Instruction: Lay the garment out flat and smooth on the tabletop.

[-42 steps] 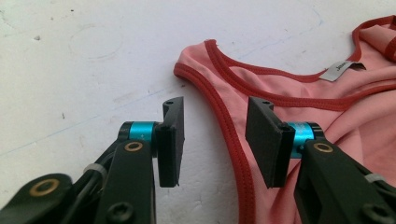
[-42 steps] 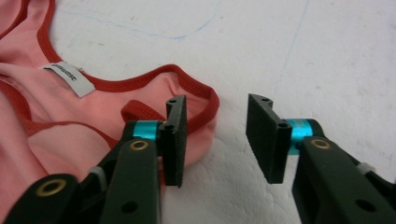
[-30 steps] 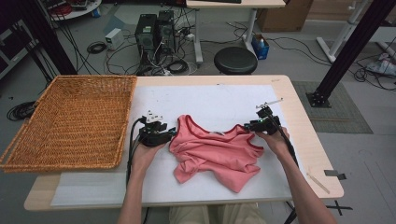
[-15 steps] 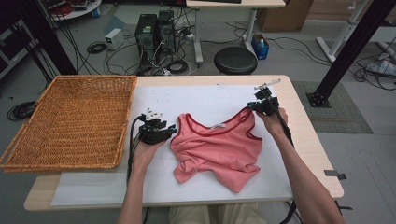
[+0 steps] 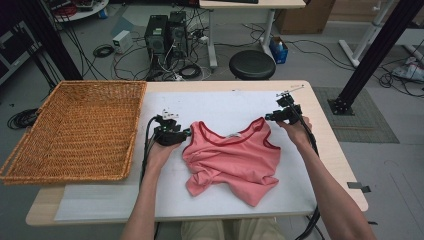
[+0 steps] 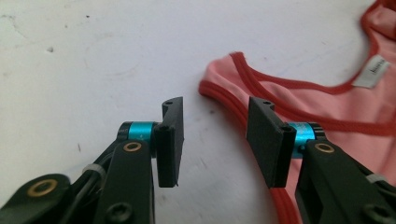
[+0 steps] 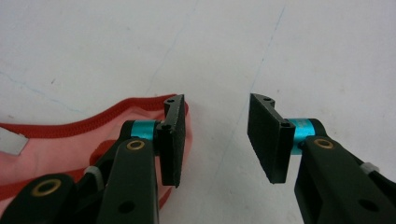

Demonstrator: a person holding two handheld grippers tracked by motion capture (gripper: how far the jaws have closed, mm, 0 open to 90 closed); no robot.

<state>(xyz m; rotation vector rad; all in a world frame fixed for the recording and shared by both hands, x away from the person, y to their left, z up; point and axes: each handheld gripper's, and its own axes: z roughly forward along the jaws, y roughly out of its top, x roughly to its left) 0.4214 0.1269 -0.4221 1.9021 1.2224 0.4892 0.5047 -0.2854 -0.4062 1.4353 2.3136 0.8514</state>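
Grippers [image 5: 186, 134] [image 5: 265, 118]: two; pink top [image 5: 235, 160]: one.

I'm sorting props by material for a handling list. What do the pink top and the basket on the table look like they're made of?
The pink top looks like soft knit fabric, probably cotton jersey: matte, it creases and bunches, with darker red ribbed binding along the neckline and armholes. The basket looks like woven wicker or rattan: tan strands in a visible weave with a thicker braided rim, dry and unpainted. Which plant fibre, the look leaves open.

High view looks forward and down over the table [image 5: 300, 90]; both gripper views sit close above its white surface, sharing the pink top [image 5: 235, 160].
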